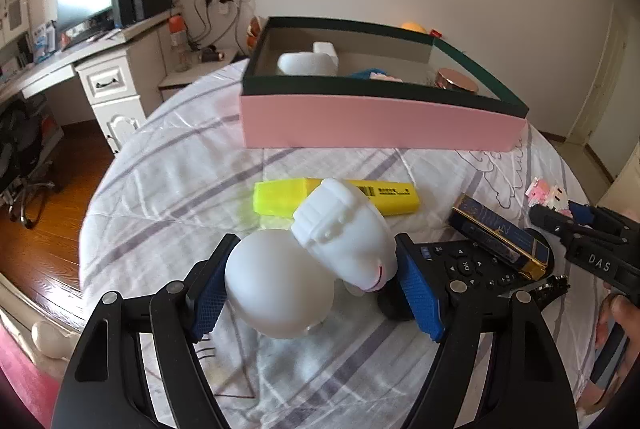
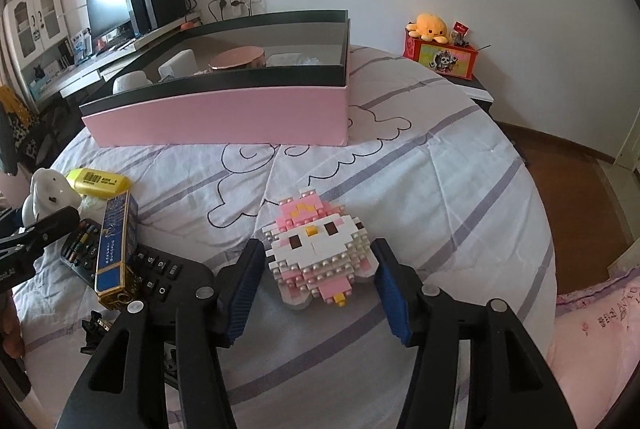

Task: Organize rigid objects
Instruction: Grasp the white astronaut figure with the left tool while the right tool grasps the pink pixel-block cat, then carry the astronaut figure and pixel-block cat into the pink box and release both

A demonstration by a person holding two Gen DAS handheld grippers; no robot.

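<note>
A white toy figure [image 1: 312, 265], a round ball body with a ribbed head, lies on the bed sheet between the blue pads [image 1: 208, 293] of my left gripper [image 1: 316, 289]. One pad touches the ball and the other the head. The toy also shows at the left edge of the right wrist view, white figure [image 2: 48, 189]. A pink and white block figure [image 2: 316, 253] lies on the sheet with my right gripper [image 2: 316, 289] closed against its two sides. In the left wrist view the right gripper [image 1: 568, 217] is at the far right by the block figure [image 1: 548, 193].
A pink box with a dark rim [image 1: 380, 117] stands behind, holding a white item [image 1: 308, 63] and a rose-gold lid [image 1: 456, 79]. Near the toys lie a yellow highlighter [image 1: 280, 195], a blue and gold case [image 1: 496, 237] and a black remote [image 1: 464, 265]. A desk [image 1: 100, 69] is at left.
</note>
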